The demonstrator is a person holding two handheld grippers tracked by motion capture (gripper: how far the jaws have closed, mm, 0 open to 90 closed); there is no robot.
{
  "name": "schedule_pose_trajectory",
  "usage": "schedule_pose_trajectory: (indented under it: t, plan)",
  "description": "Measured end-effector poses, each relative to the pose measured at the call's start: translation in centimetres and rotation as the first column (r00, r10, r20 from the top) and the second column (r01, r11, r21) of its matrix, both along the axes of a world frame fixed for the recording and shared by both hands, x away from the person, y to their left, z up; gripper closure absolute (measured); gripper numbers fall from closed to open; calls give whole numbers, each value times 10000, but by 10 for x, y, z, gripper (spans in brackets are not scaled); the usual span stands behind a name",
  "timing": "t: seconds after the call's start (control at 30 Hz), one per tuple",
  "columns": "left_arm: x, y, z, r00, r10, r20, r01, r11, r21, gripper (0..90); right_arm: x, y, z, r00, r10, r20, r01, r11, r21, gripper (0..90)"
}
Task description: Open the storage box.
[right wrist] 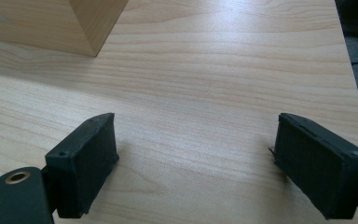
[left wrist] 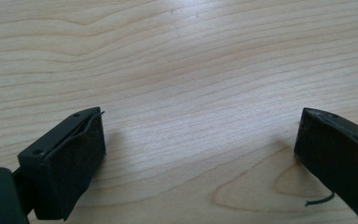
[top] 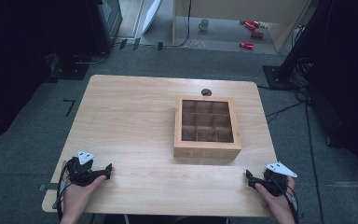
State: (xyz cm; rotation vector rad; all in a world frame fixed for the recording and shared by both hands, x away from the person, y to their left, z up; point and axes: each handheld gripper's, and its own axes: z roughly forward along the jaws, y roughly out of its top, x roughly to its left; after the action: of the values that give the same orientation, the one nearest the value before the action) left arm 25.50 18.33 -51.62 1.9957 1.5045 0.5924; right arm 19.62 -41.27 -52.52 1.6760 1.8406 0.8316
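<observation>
Nearest us, our 2 hands rest at the near edge of the table, each holding a gripper. We keep the left gripper at the near left corner, its jaws spread wide over bare wood with nothing between them. Our right gripper sits at the near right corner, jaws likewise wide and empty. Between them and farther back, right of centre, stands the wooden tea box, its glass lid closed over 9 compartments.
</observation>
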Motion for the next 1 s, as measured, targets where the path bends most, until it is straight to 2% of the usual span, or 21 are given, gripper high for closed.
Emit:
schedule_pose_trajectory:
  t: [0.07, 0.27, 0.4, 0.53, 0.67, 0.9, 1.0]
  plan:
    - [0, -4, 2, 9999, -156, 4, 156, 9997, -189, 21, 0, 0, 0, 10000, 3, 7, -3, 10000, -11, 132]
    - [-4, -28, 17, 9949, -882, 481, 916, 9931, -735, 23, 0, 0, 0, 10000, -69, 28, 69, 10000, -1, 136]
    - [-4, -49, 25, 9872, -1426, 707, 1467, 9876, -559, 44, -1, 0, 2, 9998, -169, -74, 169, 9999, -24, 137]
    - [0, -70, 28, 9777, -1974, 714, 2017, 9776, -599, 44, -2, 3, 7, 9996, -284, 28, 284, 9993, 243, 137]
    - [3, -85, 31, 9693, -2345, 745, 2402, 9674, -804, 62, -2, 11, 17, 9995, -203, 252, 200, 9997, 140, 137]
    - [8, -118, 40, 9487, -3017, 945, 3113, 9435, -1134, 74, 2, 22, 38, 9976, -7, 696, -14, 9996, 292, 140]
    - [9, -133, 40, 9409, -3222, 1045, 3338, 9343, -1249, 141, 6, 26, 46, 9963, 130, 845, -156, 9994, 299, 141]
